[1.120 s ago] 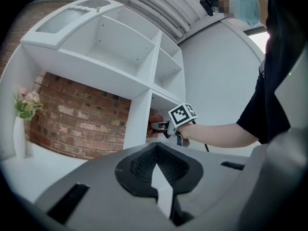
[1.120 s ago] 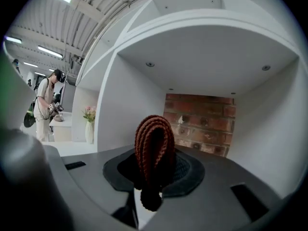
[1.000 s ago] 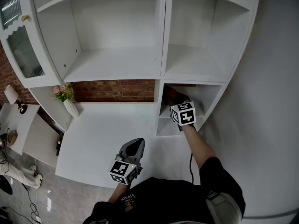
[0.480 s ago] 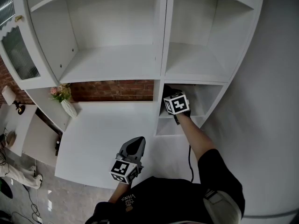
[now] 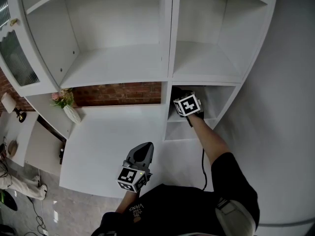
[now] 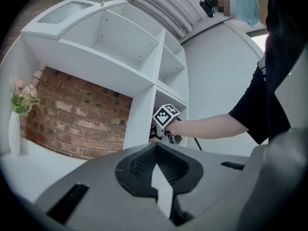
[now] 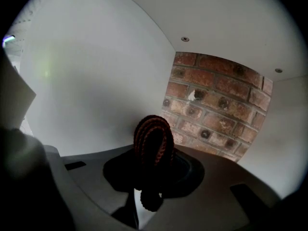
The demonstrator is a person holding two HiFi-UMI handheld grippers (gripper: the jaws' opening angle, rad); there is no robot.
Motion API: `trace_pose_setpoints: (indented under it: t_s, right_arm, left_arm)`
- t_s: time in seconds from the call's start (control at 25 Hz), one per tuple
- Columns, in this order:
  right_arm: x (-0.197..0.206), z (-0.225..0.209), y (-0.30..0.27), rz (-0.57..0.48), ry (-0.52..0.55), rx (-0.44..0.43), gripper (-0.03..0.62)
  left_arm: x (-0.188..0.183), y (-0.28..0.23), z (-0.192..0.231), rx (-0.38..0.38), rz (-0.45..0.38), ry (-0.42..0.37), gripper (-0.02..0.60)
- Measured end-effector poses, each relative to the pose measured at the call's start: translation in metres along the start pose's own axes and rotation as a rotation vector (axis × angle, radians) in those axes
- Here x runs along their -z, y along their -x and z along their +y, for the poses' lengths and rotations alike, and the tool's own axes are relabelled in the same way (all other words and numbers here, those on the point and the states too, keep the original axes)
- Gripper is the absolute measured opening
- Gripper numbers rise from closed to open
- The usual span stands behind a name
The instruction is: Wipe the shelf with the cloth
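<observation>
My right gripper (image 5: 178,98) reaches into the lower right compartment (image 5: 211,100) of the white shelf unit, its marker cube facing up. It is shut on a dark red-brown knitted cloth (image 7: 154,134), which sticks up in a folded loop between the jaws of this gripper (image 7: 153,154). Ahead of the cloth are the compartment's white side wall (image 7: 96,81) and a brick back (image 7: 211,105). In the head view the cloth is mostly hidden behind the cube. My left gripper (image 5: 144,149) hangs low over the white desk (image 5: 108,141), shut and empty. The left gripper view shows its jaws (image 6: 156,147) pointing toward the right gripper (image 6: 155,131).
A vase of flowers (image 5: 69,108) stands at the desk's back left by the brick wall (image 5: 118,93). A glass-fronted cabinet door (image 5: 17,58) is at far left. Two larger open compartments (image 5: 118,63) lie above. A cable (image 5: 203,163) trails along the right forearm.
The right gripper with the cloth has moved up and farther into the lower right compartment. The left gripper has stayed in place.
</observation>
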State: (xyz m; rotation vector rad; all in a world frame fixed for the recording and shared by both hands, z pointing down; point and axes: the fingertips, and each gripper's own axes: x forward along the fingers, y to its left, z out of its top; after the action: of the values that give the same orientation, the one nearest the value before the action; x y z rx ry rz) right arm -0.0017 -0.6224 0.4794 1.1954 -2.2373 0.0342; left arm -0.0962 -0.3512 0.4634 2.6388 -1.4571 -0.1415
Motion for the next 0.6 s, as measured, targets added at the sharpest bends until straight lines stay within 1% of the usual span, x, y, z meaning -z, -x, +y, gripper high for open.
trace_pose_setpoints:
  t_s: [0.16, 0.36, 0.6]
  right_arm:
    - [0.013, -0.020, 0.010, 0.021, -0.005, 0.057, 0.087]
    - [0.033, -0.054, 0.026, 0.058, -0.013, 0.163, 0.087]
    - [0.057, -0.094, 0.055, 0.183, 0.029, 0.369, 0.087]
  left_arm:
    - [0.002, 0.000, -0.002, 0.010, 0.004, 0.002, 0.008]
    - [0.004, -0.001, -0.008, 0.034, 0.010, -0.002, 0.008]
    - [0.004, -0.002, -0.013, 0.064, 0.017, 0.003, 0.008]
